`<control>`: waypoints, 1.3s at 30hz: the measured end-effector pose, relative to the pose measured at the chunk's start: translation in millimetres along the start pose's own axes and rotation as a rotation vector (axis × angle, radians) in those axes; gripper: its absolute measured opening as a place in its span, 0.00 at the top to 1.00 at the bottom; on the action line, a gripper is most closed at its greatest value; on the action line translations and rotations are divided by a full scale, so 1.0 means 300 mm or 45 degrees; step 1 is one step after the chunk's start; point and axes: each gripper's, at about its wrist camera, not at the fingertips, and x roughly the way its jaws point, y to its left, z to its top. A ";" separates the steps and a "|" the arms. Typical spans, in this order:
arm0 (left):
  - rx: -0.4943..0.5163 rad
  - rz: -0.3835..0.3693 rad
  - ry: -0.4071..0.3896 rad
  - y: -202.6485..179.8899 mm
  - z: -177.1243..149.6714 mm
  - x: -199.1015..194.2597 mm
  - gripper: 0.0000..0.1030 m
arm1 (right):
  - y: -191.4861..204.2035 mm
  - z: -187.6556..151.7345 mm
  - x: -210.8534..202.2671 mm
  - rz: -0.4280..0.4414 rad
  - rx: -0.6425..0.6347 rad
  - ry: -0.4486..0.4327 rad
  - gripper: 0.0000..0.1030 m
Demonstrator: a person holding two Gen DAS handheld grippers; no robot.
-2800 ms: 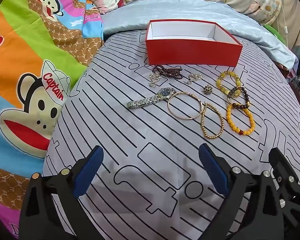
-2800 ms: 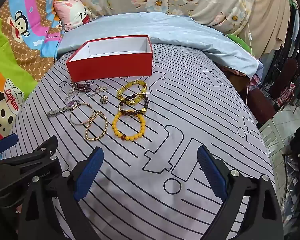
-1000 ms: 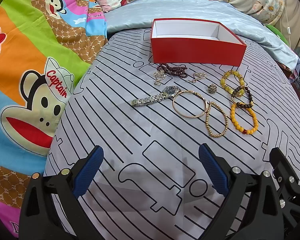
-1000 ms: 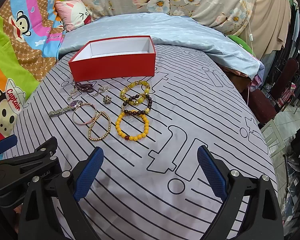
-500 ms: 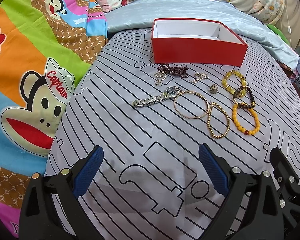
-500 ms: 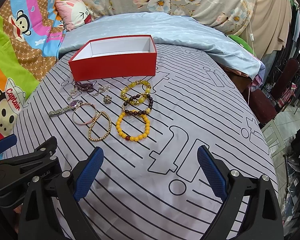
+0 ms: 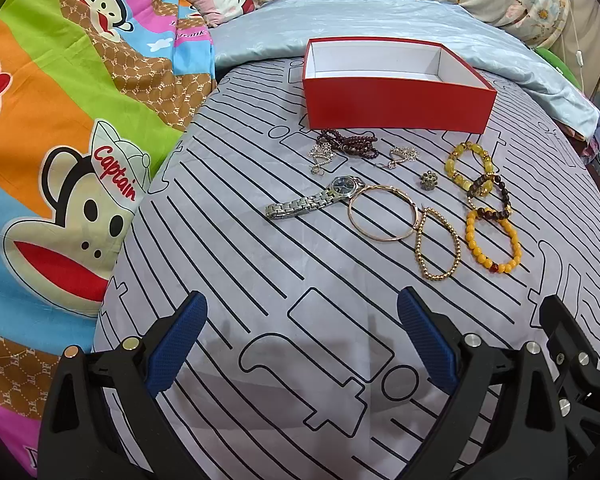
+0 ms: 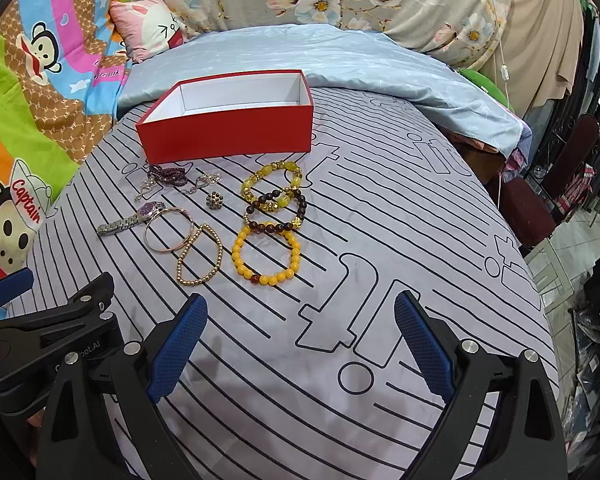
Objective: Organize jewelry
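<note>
An empty red box (image 7: 396,106) (image 8: 228,136) with a white inside stands on the grey striped sheet (image 7: 260,288). In front of it lie a silver watch (image 7: 312,199) (image 8: 130,218), a gold bangle (image 7: 383,218) (image 8: 169,230), a gold bead bracelet (image 7: 438,249) (image 8: 200,255), an orange bead bracelet (image 7: 493,245) (image 8: 266,256), a dark bead bracelet (image 7: 489,197) (image 8: 276,212), a yellow bracelet (image 7: 466,162) (image 8: 272,180), a maroon bead strand (image 7: 348,142), earrings (image 7: 404,156) and a small ring (image 7: 428,181). My left gripper (image 7: 300,340) and right gripper (image 8: 300,340) hover open, short of the jewelry.
A colourful cartoon monkey blanket (image 7: 60,140) covers the left side. A light blue quilt (image 8: 320,60) and a pink pillow (image 8: 148,30) lie behind the box. The bed's right edge drops to a dark red chair (image 8: 548,184) and the floor.
Both grippers have drifted slightly, so the jewelry and box sit a little lower and to the right in the left view. Nothing was touched; both grippers stay open.
</note>
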 end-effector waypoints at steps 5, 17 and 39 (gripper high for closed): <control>0.000 0.002 0.002 -0.001 -0.001 0.001 0.09 | 0.001 -0.001 0.001 0.001 0.000 0.001 0.10; 0.002 0.003 0.004 -0.006 -0.002 0.006 0.09 | 0.000 -0.002 0.012 0.009 0.005 0.007 0.10; -0.051 -0.025 0.071 0.025 0.044 0.117 0.09 | -0.036 0.021 0.115 0.041 0.035 0.074 0.10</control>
